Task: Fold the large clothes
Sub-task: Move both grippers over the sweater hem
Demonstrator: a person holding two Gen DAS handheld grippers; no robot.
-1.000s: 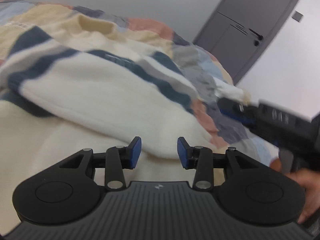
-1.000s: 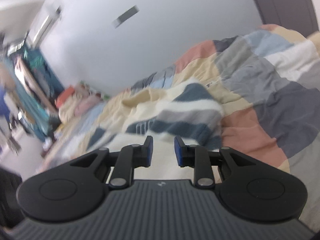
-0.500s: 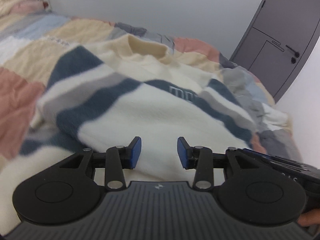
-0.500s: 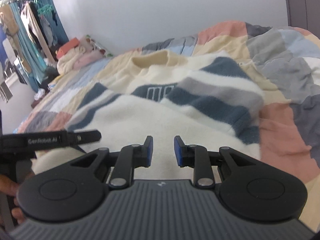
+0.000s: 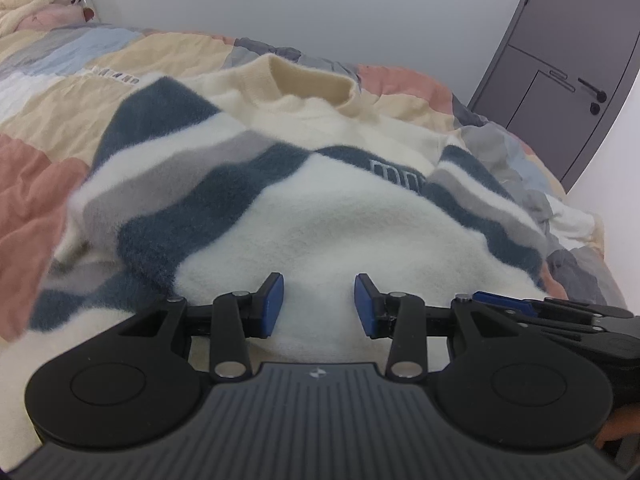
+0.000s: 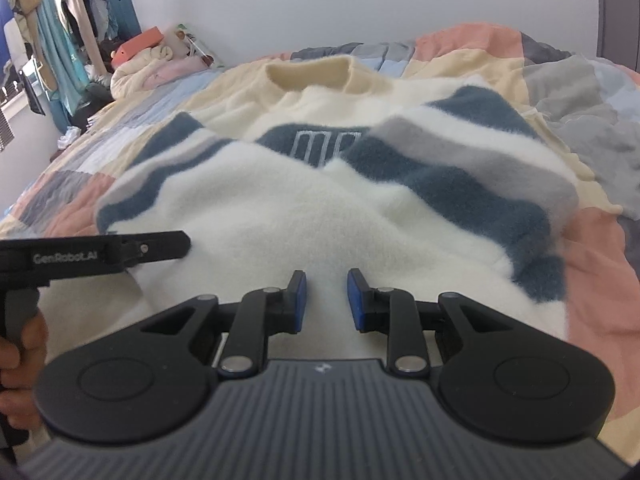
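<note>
A fluffy cream sweater [image 5: 340, 232] with navy and grey stripes lies front up on the bed, collar [image 5: 312, 80] at the far end and both sleeves folded in over the body. My left gripper [image 5: 319, 304] is open just above the cream lower part, nothing between its blue pads. In the right wrist view the same sweater [image 6: 320, 208] fills the middle. My right gripper [image 6: 327, 300] hovers over its lower hem area, open with a narrower gap and nothing held. The two grippers sit side by side: the left one [image 6: 120, 248] shows at the left edge there.
A patchwork quilt [image 5: 48, 92] in peach, yellow, grey and blue covers the bed. A grey door [image 5: 560, 80] stands at the right. Piled bedding [image 6: 156, 64] and hanging clothes [image 6: 60, 20] are at the far left. A hand [image 6: 16, 364] grips the left tool's handle.
Both grippers have swung round and come down toward the sweater's lower part; the views now face the collar squarely. The right gripper now sits close beside the left. Jaw gaps look unchanged.
</note>
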